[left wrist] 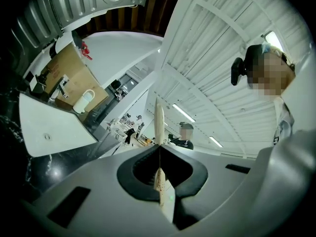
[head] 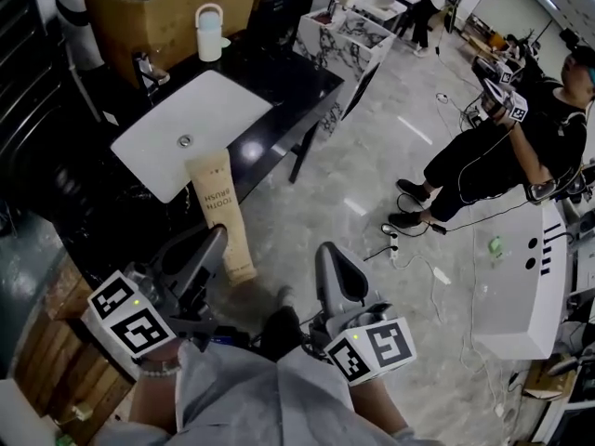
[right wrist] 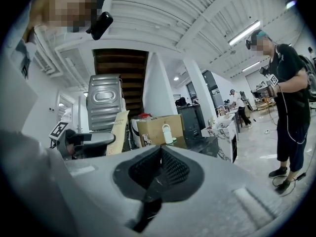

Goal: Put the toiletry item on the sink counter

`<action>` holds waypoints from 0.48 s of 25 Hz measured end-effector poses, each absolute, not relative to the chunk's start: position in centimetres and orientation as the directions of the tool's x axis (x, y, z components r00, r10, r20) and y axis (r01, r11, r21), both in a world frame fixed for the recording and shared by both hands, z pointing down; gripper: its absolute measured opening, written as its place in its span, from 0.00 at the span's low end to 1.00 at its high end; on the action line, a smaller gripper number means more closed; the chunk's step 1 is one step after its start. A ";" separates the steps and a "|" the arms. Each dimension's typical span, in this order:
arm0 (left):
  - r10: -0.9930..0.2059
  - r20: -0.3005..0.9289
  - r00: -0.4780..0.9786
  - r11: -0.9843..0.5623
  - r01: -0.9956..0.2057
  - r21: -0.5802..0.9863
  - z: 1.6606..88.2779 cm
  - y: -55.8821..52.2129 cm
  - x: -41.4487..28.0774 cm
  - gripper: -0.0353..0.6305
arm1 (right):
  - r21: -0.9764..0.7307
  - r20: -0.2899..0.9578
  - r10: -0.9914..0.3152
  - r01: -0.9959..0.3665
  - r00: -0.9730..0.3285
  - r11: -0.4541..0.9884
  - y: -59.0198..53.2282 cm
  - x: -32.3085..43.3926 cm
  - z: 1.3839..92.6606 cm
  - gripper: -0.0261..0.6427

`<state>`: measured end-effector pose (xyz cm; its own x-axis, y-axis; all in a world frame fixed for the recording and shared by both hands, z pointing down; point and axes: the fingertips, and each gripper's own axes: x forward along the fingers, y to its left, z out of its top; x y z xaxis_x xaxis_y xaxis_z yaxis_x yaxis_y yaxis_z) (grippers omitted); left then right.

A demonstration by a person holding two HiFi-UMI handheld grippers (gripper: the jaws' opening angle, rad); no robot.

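The toiletry item is a flat tan pack (head: 221, 207) printed "TOOTH BRUSH". My left gripper (head: 216, 238) is shut on its lower part and holds it out above the floor, its top end over the edge of the black sink counter (head: 288, 74). In the left gripper view the pack (left wrist: 159, 125) shows edge-on, clamped between the closed jaws of the left gripper (left wrist: 159, 151). My right gripper (head: 327, 252) hangs to the right of it, shut and empty. The right gripper (right wrist: 160, 149) view shows the pack (right wrist: 117, 130) at left.
The counter carries a white basin (head: 195, 124), a faucet (head: 149, 71), a white lidded container (head: 210, 33) and a cardboard box (head: 177, 7). Marble-topped units (head: 346, 33) stand behind. A person in black (head: 502, 151) stands at right by a white table (head: 525, 282); cables lie on the floor.
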<state>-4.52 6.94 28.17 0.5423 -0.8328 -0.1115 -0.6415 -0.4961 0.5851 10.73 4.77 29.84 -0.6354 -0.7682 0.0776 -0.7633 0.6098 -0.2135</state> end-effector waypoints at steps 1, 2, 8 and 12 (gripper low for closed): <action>-0.837 -0.109 0.536 -0.490 -0.647 0.584 28.1 6.1 -3.9 0.06 | -0.216 0.078 -0.764 -0.759 -0.640 0.614 3.9 11.4 29.8 0.03; -0.842 -0.107 0.529 -0.484 -0.652 0.583 28.1 5.3 -3.3 0.06 | -0.216 0.080 -0.760 -0.756 -0.645 0.618 2.9 12.1 29.7 0.04; -0.873 -0.107 0.475 -0.444 -0.685 0.578 27.3 1.0 -0.8 0.06 | -0.214 0.086 -0.731 -0.729 -0.677 0.650 -2.7 15.5 29.1 0.04; -0.894 -0.100 0.436 -0.410 -0.708 0.575 27.1 -1.3 0.5 0.06 | -0.221 0.081 -0.704 -0.702 -0.705 0.677 -5.8 16.8 29.0 0.04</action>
